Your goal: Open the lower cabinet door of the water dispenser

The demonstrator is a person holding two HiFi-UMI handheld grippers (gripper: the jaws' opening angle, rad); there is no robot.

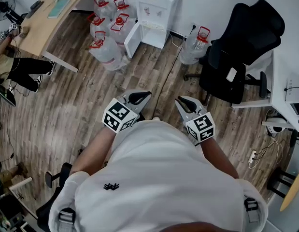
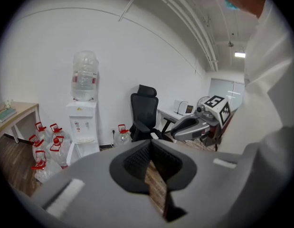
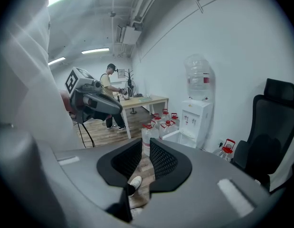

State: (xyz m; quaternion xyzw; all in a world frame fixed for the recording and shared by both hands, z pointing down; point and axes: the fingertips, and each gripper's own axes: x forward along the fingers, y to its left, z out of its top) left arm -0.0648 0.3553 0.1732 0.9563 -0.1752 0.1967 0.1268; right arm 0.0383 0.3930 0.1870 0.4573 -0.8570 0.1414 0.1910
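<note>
Floorboards beneath white water dispenser

No legible text, brand name or number is present.

- Water dispenser: small yellow label on the front panel, above the taps. The print is too small to read.
- Bottle on top of the dispenser: red label, unreadable.
- Left marker cube and right marker cube, well in front of the dispenser: black-and-white square coded patterns only, no characters.
- Shirt, farthest from the dispenser: one small black emblem, no lettering discernible.
</note>
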